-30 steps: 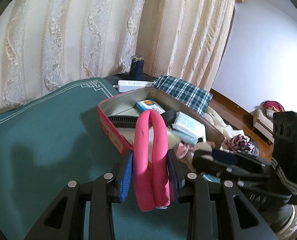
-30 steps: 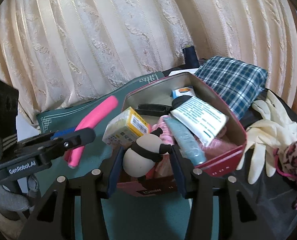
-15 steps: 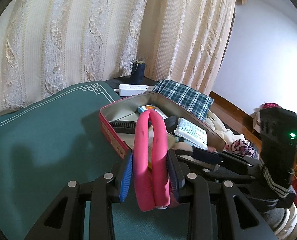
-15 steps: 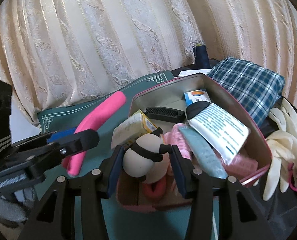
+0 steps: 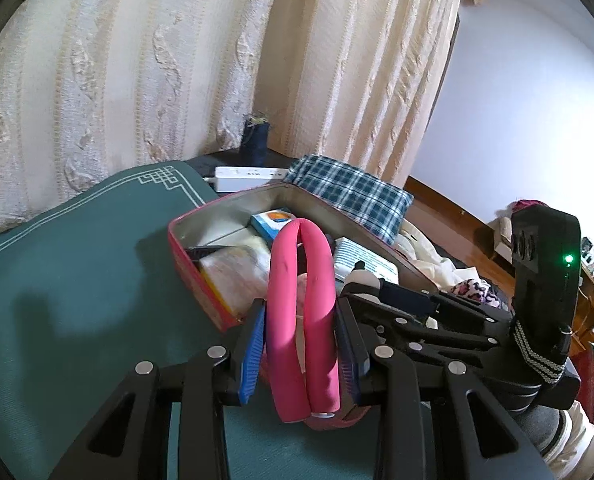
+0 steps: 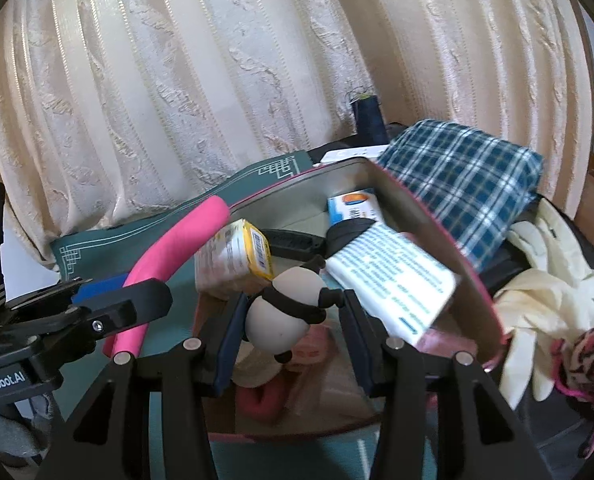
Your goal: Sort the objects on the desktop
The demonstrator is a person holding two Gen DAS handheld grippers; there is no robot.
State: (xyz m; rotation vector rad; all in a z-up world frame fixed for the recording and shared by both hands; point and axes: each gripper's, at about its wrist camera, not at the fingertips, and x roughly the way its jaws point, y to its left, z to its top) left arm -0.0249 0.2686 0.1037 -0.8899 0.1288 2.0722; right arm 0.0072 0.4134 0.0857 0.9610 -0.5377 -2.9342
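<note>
Left wrist view: my left gripper (image 5: 300,356) pinches one pink foam roller (image 5: 301,312), bent into a U, both legs squeezed between my blue pads, bend pointing away from me toward the tin.
Right wrist view: my right gripper (image 6: 293,320) is clamped on one panda toy (image 6: 287,314), white body with black bands, pads pressing its sides.
Grippers count: two, both mine, each holding one thing.
Tin count: one red tin box (image 6: 437,236), open, on the green mat (image 5: 77,264).
Roller position: just outside the tin's near-left wall in the left wrist view; in the right wrist view the roller (image 6: 177,256) lies along the tin's left edge.
Panda position: over the tin's near end, above the clutter; whether it touches anything below, cannot tell.
Inside tin, counted: one yellow-and-white carton (image 6: 233,258), one black comb (image 6: 293,242), one small blue-and-orange box (image 6: 351,206), one white tube with blue print (image 6: 393,280), some pink and red soft stuff at the near end, blurred.
Outside tin, right side: one plaid cloth (image 6: 465,168), pale rubber gloves (image 6: 545,256), one leopard-print scrunchie (image 6: 591,356).
Behind tin: one dark thread spool (image 5: 254,142), one white power strip (image 5: 249,173).
Backdrop: cream curtain (image 6: 177,80).
</note>
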